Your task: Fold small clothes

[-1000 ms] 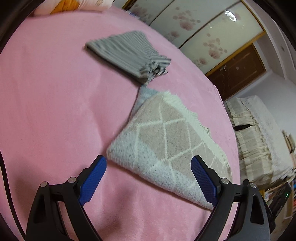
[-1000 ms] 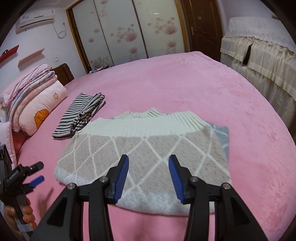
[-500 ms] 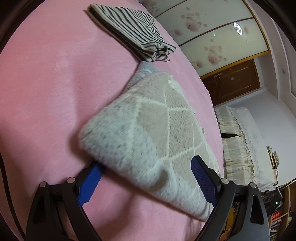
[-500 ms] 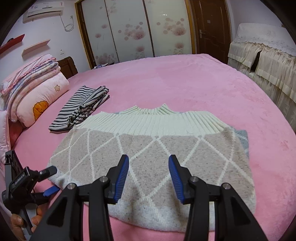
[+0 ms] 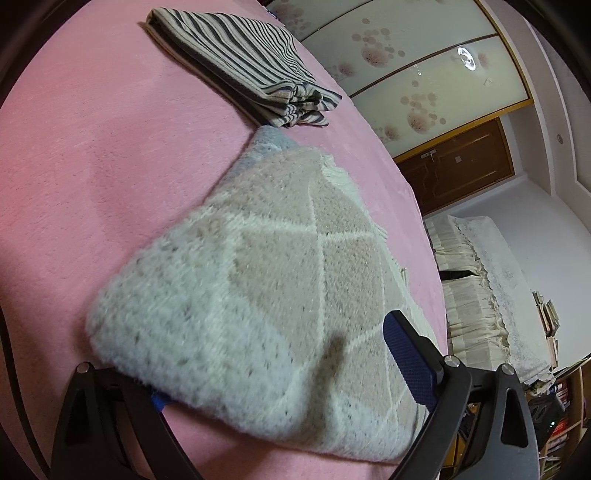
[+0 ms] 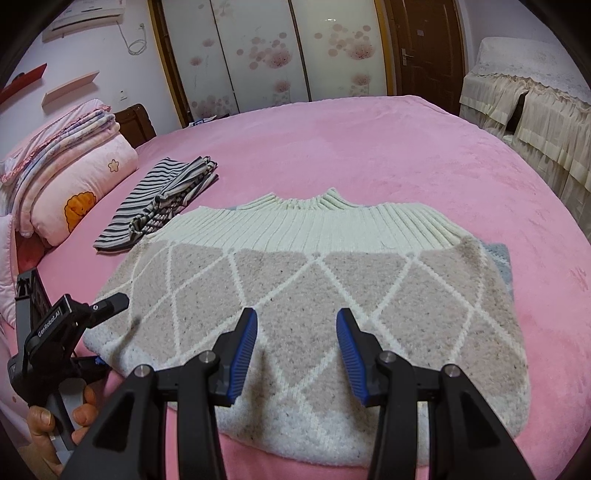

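the knitted sweater (image 6: 317,306) lies flat on the pink bed (image 6: 369,147) – thick, soft and floppy, best taken by its edge, where the left gripper (image 5: 273,384) straddles a corner, jaws apart, while the right gripper (image 6: 296,350) hovers part-open, empty.

A bedroom in a home

A large bed with a pink blanket (image 6: 388,155) fills the room, with folded quilts and a pillow (image 6: 70,173) at its head. Behind stand a sliding wardrobe with flower pattern (image 6: 258,51), a brown wooden door (image 6: 424,48) and a wall air conditioner (image 6: 85,18).
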Demonstrator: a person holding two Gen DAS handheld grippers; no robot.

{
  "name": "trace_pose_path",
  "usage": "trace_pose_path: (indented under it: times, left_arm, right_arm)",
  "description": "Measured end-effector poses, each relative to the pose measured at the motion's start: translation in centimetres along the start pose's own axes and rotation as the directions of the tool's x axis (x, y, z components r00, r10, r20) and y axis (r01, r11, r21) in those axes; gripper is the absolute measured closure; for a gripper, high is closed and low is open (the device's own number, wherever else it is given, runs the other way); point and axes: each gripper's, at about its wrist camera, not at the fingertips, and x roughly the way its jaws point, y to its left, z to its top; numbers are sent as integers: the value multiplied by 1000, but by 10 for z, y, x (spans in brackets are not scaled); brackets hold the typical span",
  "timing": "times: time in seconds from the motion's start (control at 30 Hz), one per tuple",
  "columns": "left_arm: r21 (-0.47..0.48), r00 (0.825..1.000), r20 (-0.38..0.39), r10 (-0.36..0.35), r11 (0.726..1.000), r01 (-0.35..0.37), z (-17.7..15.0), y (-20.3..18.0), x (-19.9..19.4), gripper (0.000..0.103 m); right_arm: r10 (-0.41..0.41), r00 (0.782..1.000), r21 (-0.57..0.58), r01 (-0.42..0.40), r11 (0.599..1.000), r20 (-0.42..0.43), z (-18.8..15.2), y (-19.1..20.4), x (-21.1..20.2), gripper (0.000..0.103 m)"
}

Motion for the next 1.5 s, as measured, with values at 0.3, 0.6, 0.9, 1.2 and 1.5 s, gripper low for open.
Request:
trace_pose_path:
  times: [0.3, 0.6, 0.9, 1.2, 1.5]
  left_arm:
    - [2, 1000, -3, -15, 1000, 15, 15, -1, 2, 32]
    - [53, 1000, -12, 10, 999, -9, 27, -6, 3, 80]
    - [215, 996, 85, 28, 976, -45, 20, -54, -24, 82]
    - [385, 990, 139, 18, 920, -71, 7, -123, -38, 82]
    - [593, 989, 147, 23, 798, -106, -31, -219, -31, 82]
  right_arm:
    - [9, 1000, -17, -9, 1000, -7, 6, 13, 8, 58]
    - [-9, 1000, -39, 8, 999, -12, 25, 26, 26, 60]
    - [-60, 995, -85, 54, 995, -79, 30, 30, 66, 94]
    - [-59, 991, -126, 43, 991, -119, 22, 29, 88, 94]
    - [59, 997, 67, -56, 996, -52, 29, -29, 37, 95]
